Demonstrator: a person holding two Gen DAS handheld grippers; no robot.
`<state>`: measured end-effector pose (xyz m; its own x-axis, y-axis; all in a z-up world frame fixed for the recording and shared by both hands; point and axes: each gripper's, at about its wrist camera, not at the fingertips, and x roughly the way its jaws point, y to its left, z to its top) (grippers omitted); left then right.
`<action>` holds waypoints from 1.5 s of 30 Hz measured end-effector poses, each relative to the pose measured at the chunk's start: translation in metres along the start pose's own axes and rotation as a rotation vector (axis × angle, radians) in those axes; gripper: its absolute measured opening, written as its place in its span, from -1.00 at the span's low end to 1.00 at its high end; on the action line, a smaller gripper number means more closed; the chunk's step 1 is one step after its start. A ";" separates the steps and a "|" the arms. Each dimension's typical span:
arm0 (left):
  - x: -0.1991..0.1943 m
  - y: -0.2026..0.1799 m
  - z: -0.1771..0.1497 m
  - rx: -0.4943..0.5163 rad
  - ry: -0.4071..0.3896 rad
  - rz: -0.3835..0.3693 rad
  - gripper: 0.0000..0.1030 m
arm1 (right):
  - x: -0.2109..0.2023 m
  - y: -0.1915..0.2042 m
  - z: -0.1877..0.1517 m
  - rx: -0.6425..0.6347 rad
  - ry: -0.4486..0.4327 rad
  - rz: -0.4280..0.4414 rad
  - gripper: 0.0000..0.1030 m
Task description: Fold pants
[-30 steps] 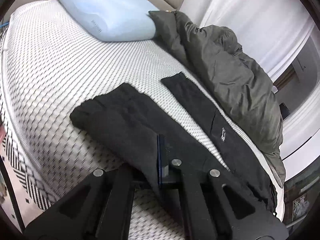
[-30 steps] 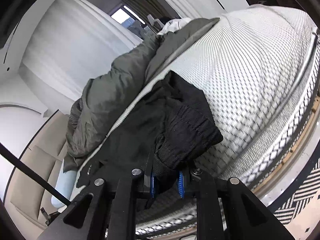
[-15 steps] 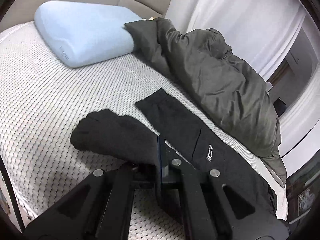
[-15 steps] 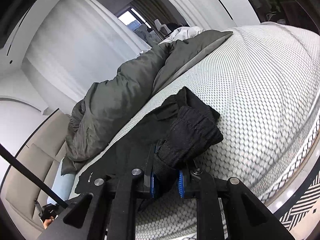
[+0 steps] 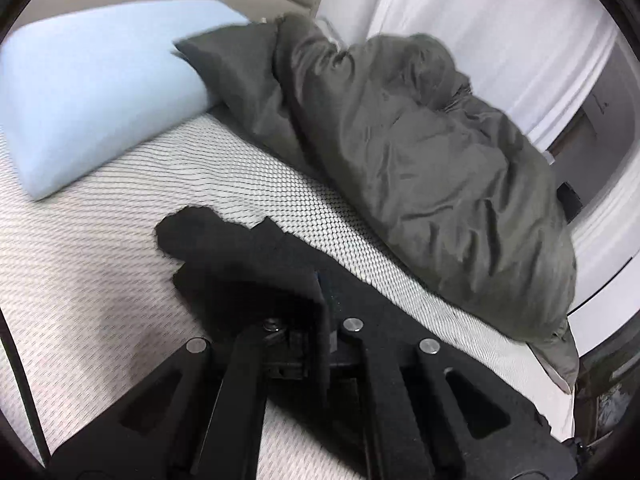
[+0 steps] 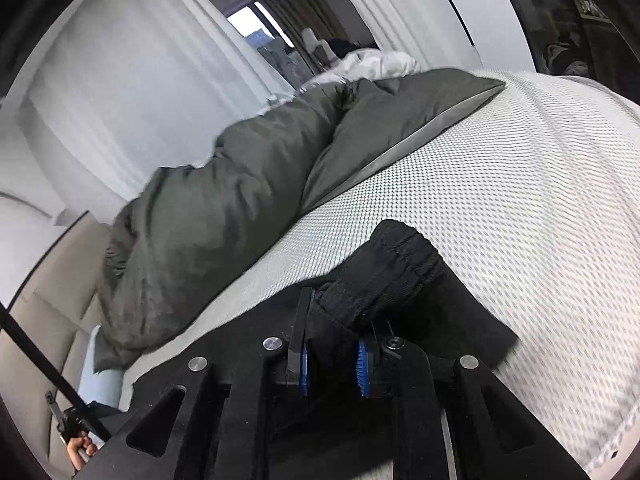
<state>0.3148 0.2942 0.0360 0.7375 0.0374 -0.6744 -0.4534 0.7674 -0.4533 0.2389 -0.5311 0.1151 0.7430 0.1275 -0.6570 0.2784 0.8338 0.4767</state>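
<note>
Both grippers have carried the near edge of the pants (image 5: 240,264) across the mattress (image 5: 100,280) toward the far duvet (image 5: 420,168), covering the far leg. The left gripper (image 5: 320,312) is clamped on thin fabric; the right gripper (image 6: 332,344) pinches the ribbed waistband (image 6: 384,272). The lengthwise fold appears nearly complete.

The mattress (image 5: 88,280) is bare between the blue pillow (image 5: 92,92) and the black pants (image 5: 240,264), so a hand can pass there. The bunched grey duvet (image 5: 420,168) blocks the far side.
</note>
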 end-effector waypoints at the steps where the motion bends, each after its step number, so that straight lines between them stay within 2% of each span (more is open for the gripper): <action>1: 0.021 -0.006 0.009 0.000 0.013 0.022 -1.00 | 0.019 0.004 0.009 0.003 0.011 -0.025 -0.68; 4: 0.069 -0.017 0.017 0.018 0.090 0.066 -0.91 | 0.071 0.016 0.029 0.000 0.033 -0.110 -0.66; 6: 0.093 -0.020 0.020 0.028 0.151 0.112 -0.65 | 0.106 0.021 0.036 -0.034 0.092 -0.148 -0.42; 7: 0.096 -0.020 0.020 0.031 0.162 0.123 -0.27 | 0.123 0.022 0.037 -0.060 0.130 -0.161 -0.29; 8: 0.092 -0.018 0.016 0.039 0.156 0.120 0.12 | 0.130 0.021 0.037 -0.077 0.142 -0.187 -0.08; 9: 0.086 -0.017 0.014 0.049 0.138 0.111 0.47 | 0.130 0.020 0.034 -0.088 0.128 -0.212 -0.02; 10: 0.075 -0.016 0.010 0.074 0.114 0.104 0.62 | 0.122 0.020 0.031 -0.092 0.091 -0.213 0.04; 12: 0.054 -0.014 0.004 0.107 0.073 0.102 0.84 | 0.101 0.021 0.022 -0.098 0.037 -0.175 0.73; 14: 0.031 -0.008 -0.007 0.120 0.047 0.095 0.97 | 0.071 0.022 0.009 -0.092 -0.040 -0.139 0.97; 17: 0.001 0.005 -0.027 0.074 0.035 0.044 0.98 | 0.036 0.021 -0.015 -0.080 -0.079 -0.109 1.00; 20: -0.018 0.016 -0.060 0.011 0.045 -0.021 0.98 | 0.013 0.014 -0.044 -0.051 -0.074 -0.041 1.00; 23: -0.012 0.022 -0.084 -0.014 0.112 -0.045 0.97 | 0.005 0.004 -0.066 -0.032 -0.041 -0.007 1.00; 26: -0.006 0.029 -0.112 -0.101 0.170 -0.090 0.95 | 0.003 -0.014 -0.085 0.053 -0.013 0.066 1.00; 28: 0.002 0.027 -0.127 -0.105 0.203 -0.082 0.77 | 0.005 -0.029 -0.096 0.136 0.007 0.111 1.00; 29: 0.008 0.024 -0.132 -0.102 0.230 -0.096 0.65 | 0.009 -0.034 -0.096 0.158 0.038 0.136 1.00; 32: 0.018 0.021 -0.136 -0.145 0.252 -0.192 0.62 | 0.008 -0.046 -0.099 0.180 0.061 0.180 1.00; 33: 0.023 0.021 -0.136 -0.165 0.261 -0.198 0.52 | 0.008 -0.052 -0.099 0.199 0.060 0.172 1.00; 37: 0.040 0.019 -0.135 -0.191 0.261 -0.209 0.47 | 0.010 -0.074 -0.099 0.293 0.061 0.214 0.99; 40: 0.050 0.014 -0.131 -0.185 0.233 -0.194 0.40 | 0.015 -0.068 -0.096 0.245 0.066 0.187 0.99; 43: 0.057 0.014 -0.127 -0.186 0.214 -0.176 0.09 | 0.027 -0.065 -0.091 0.221 0.072 0.153 0.99; 45: 0.064 0.018 -0.124 -0.213 0.205 -0.161 -0.46 | 0.036 -0.068 -0.086 0.237 0.073 0.140 0.99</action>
<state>0.2915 0.2309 -0.0879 0.7016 -0.2199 -0.6777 -0.4499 0.6008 -0.6607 0.1946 -0.5369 0.0087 0.7411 0.2783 -0.6110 0.3168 0.6575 0.6836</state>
